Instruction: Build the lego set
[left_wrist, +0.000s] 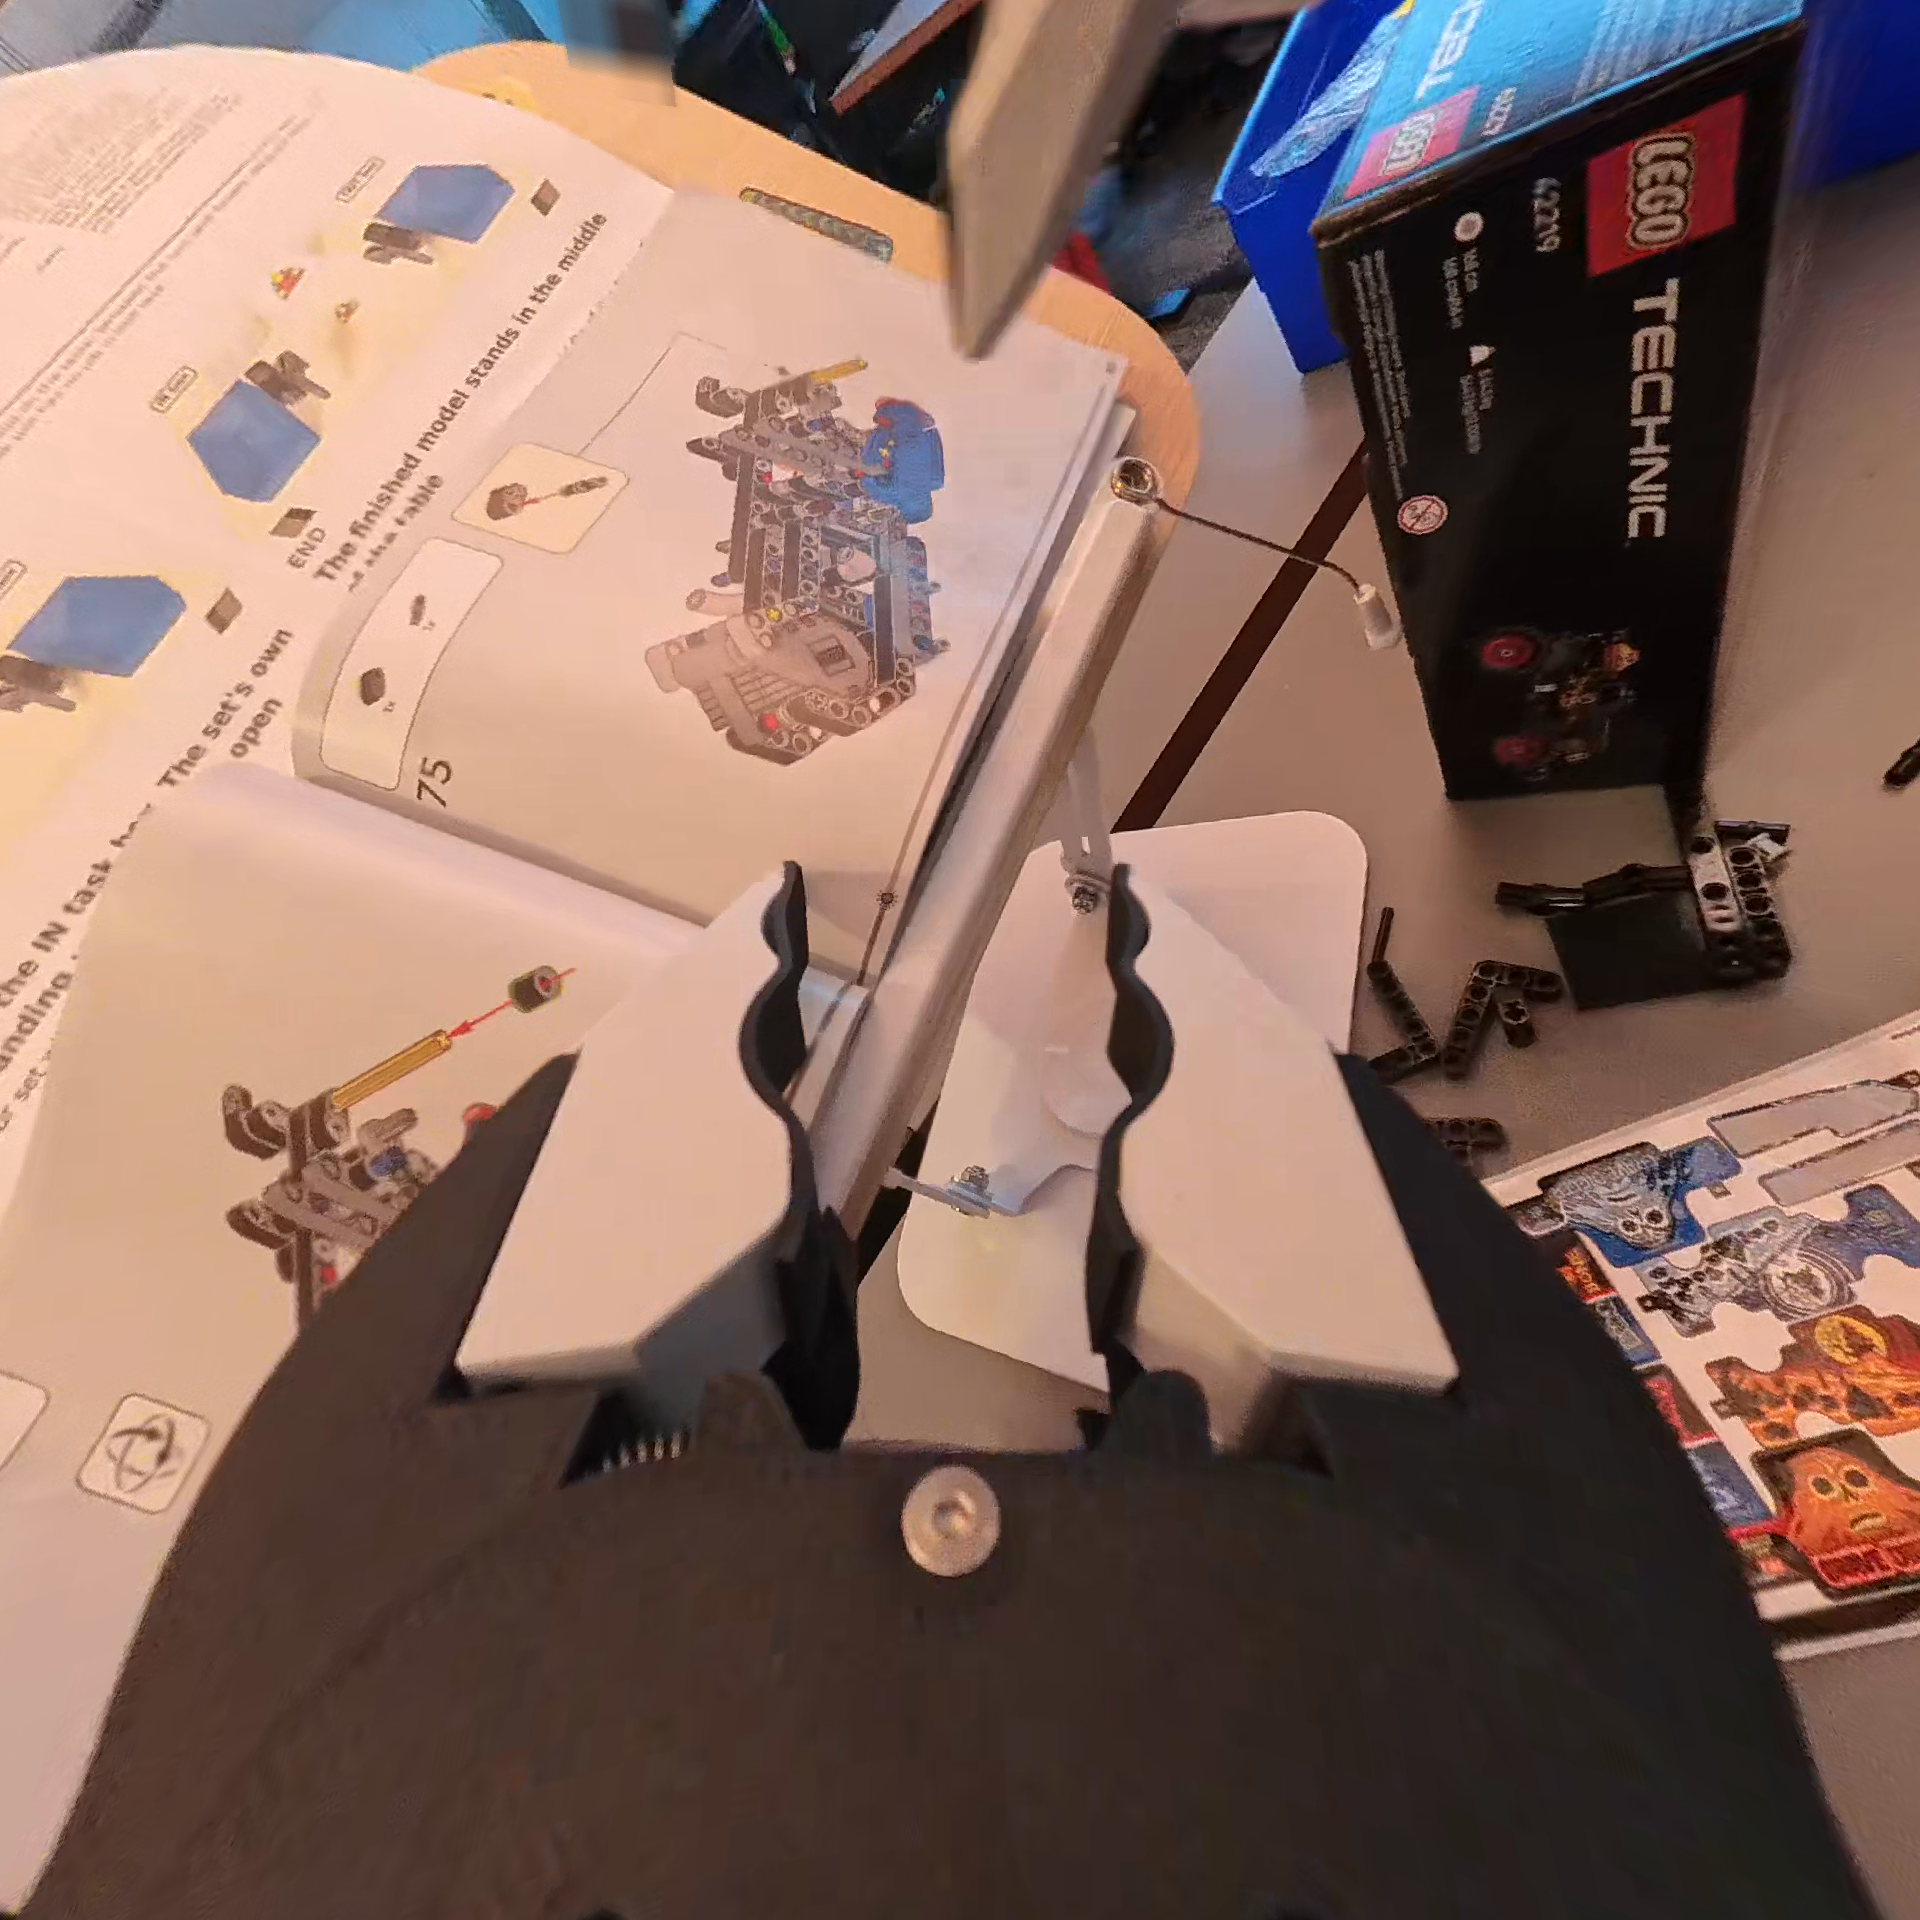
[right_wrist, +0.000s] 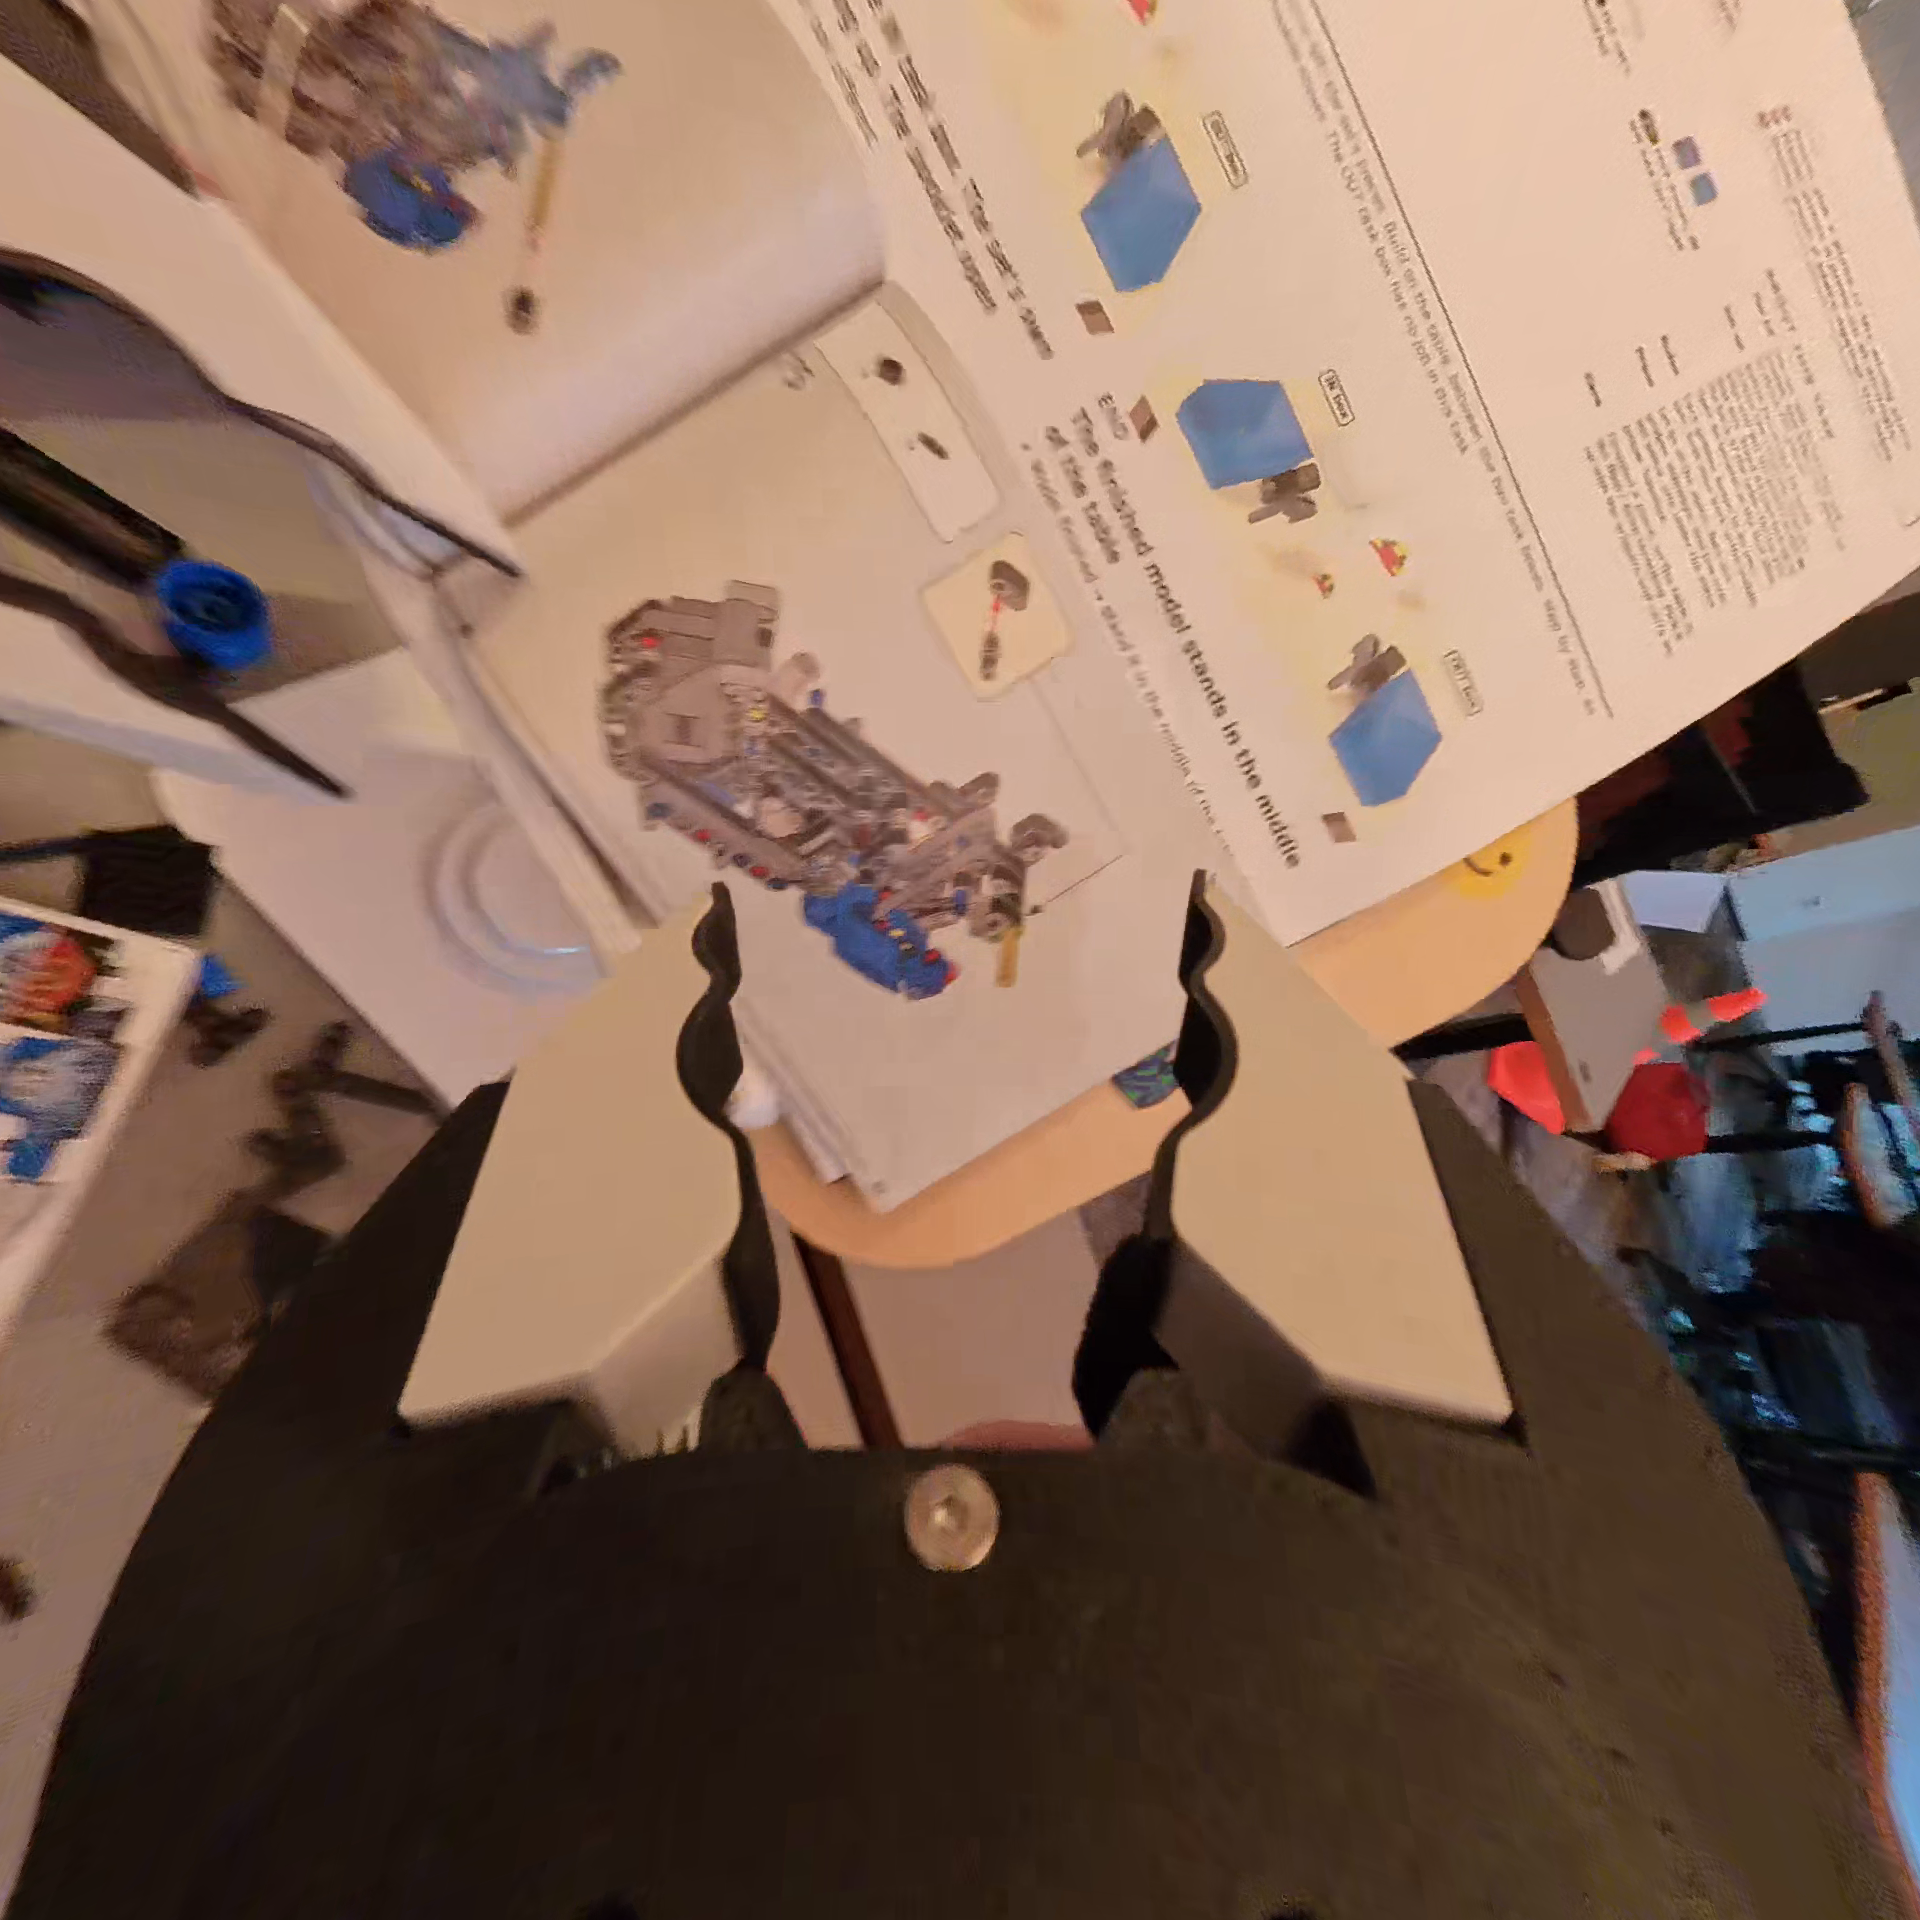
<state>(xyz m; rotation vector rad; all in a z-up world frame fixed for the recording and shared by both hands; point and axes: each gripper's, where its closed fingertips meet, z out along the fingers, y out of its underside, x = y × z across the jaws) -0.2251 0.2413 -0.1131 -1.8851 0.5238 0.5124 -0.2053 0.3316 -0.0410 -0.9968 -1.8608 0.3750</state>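
Observation:
An open instruction booklet rests on a tan wooden board, partly under a printed task sheet. My left gripper is open and empty above the booklet's right edge, and a slanted white metal stand bar shows between its fingers. My right gripper is open and empty above the booklet and the sheet. Its finger shows at the top of the left wrist view. Loose black Lego pieces lie on the table at the right. A blue round part shows at the left gripper's side.
A black Lego box stands at the right, with a blue bin behind it. A colourful sticker sheet lies at the lower right. The stand's white base plate sits under my left gripper. Red and orange objects lie beyond the table edge.

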